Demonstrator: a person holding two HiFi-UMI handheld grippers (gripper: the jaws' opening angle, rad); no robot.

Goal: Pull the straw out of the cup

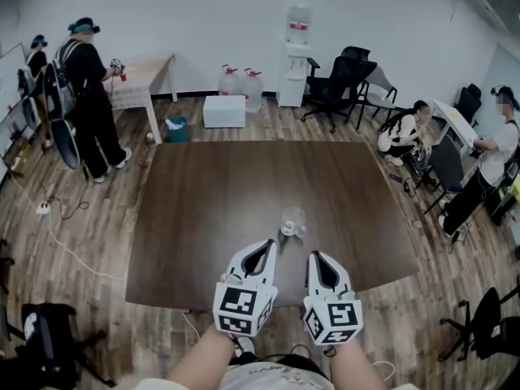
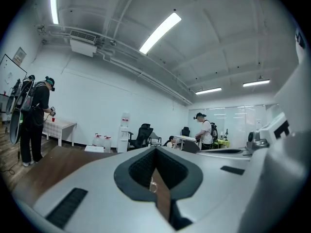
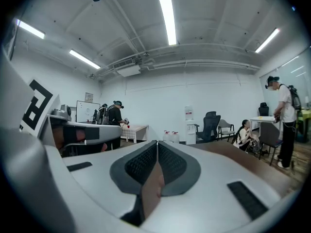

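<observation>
straw: too small to make out. left gripper (image 1: 266, 247) and right gripper (image 1: 316, 257), jaws pressed together and empty, sit near the clear cup (image 1: 293, 219) on the table (image 1: 203, 218). likely light and crushable; pinch gently above the rim, steadying the tippy cup.

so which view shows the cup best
The head view: the clear cup stands whole on the brown table, near its front edge. The left gripper view catches only a small glint of it low in the middle; the right gripper view does not clearly show it.
</observation>
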